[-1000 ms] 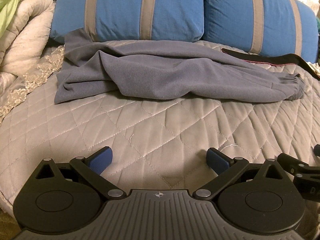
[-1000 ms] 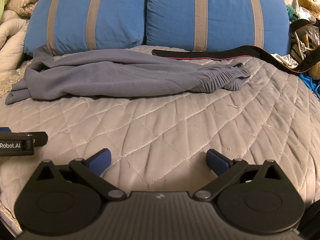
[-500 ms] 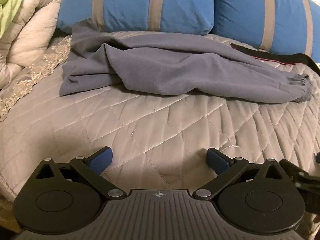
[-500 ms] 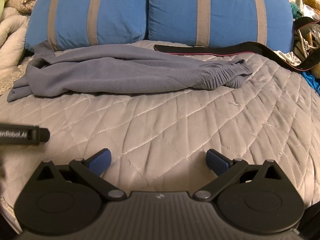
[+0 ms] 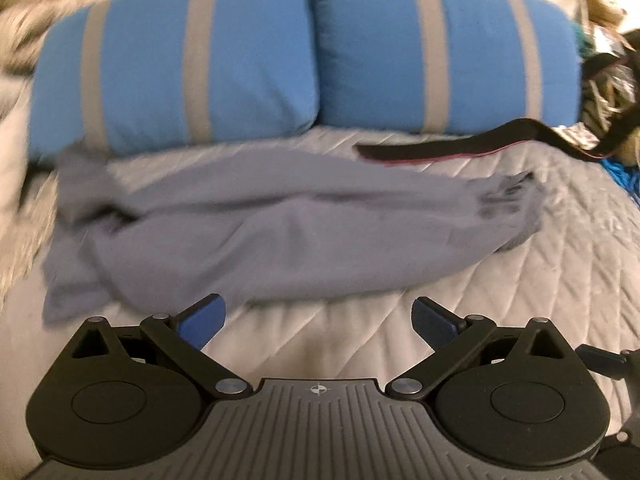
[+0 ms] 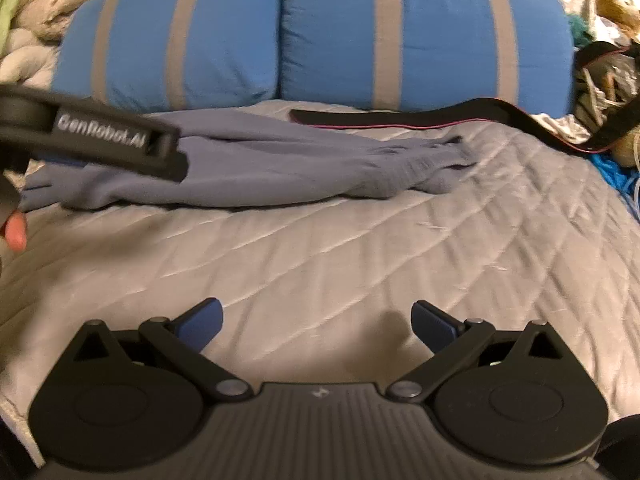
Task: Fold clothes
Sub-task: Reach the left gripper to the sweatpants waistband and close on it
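Where "GenRobot.AI" marks left claw point(image 6: 168, 156), gaping above grey garment point(image 6: 280, 168)

L wrist cam: low over bed, close to crumpled grey-blue fabric garment point(image 5: 280, 232) | R wrist: further back | both face blue grey-striped pillows point(image 6: 320, 36)

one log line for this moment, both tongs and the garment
left tongs: open, at garment edge | right tongs: open, over quilt | grey garment: unfolded, ungrasped
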Available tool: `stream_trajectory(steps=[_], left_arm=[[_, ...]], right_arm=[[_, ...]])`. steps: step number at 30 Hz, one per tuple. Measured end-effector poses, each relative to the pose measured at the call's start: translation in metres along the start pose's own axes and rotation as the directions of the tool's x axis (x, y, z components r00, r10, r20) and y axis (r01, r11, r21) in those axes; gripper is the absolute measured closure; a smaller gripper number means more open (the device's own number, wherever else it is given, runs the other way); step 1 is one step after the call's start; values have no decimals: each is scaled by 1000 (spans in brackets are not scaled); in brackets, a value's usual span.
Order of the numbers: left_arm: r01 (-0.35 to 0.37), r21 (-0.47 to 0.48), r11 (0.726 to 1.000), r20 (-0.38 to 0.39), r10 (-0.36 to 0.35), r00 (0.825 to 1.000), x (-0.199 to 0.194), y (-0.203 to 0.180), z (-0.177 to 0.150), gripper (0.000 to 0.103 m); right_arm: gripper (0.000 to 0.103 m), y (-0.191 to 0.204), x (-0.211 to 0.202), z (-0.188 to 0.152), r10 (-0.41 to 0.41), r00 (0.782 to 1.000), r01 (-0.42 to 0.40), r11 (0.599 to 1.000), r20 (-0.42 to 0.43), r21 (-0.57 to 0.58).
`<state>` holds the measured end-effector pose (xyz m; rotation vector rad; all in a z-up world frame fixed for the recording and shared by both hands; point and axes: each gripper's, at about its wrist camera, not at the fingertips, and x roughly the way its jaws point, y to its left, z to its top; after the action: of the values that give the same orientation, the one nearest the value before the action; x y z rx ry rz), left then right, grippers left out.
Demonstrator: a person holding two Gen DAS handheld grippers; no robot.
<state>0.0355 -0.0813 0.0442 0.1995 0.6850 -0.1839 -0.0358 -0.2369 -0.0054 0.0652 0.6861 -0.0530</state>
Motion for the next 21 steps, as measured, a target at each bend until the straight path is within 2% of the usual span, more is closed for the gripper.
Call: stream_trajectory(steps=[6, 10, 14, 16, 18, 19, 21], left_arm=[[85, 97, 992, 17, -88, 996, 10, -42, 26, 2], [139, 148, 979, 6, -142, 990, 23, -60, 33, 2], [119, 266, 957, 2, -124, 992, 36, -72, 36, 2], [88, 340, 936, 7, -96, 995, 41, -78, 36, 3], [74, 440, 895, -5, -80, 997, 48, -83, 34, 3], [71, 488, 870, -18, -71, 997, 51, -85, 32, 8], [73, 551, 831, -39, -61, 997, 56, -85, 27, 10]], right_arm=[[0, -18, 1, 0, -1, 1000, 1, 999, -4, 50], [0, -21, 1, 0, 9, 1000, -9, 998, 0, 58], [0, -22, 2, -1, 7, 1000, -7, 999, -3, 47], [0, -23, 1, -1, 10, 1000, -10, 998, -4, 59], [0, -25, 1, -1, 17, 1000, -17, 997, -2, 72], [0, -24, 1, 0, 22, 1000, -21, 997, 0, 72], [0, -22, 2, 1, 21, 1000, -21, 998, 0, 57]])
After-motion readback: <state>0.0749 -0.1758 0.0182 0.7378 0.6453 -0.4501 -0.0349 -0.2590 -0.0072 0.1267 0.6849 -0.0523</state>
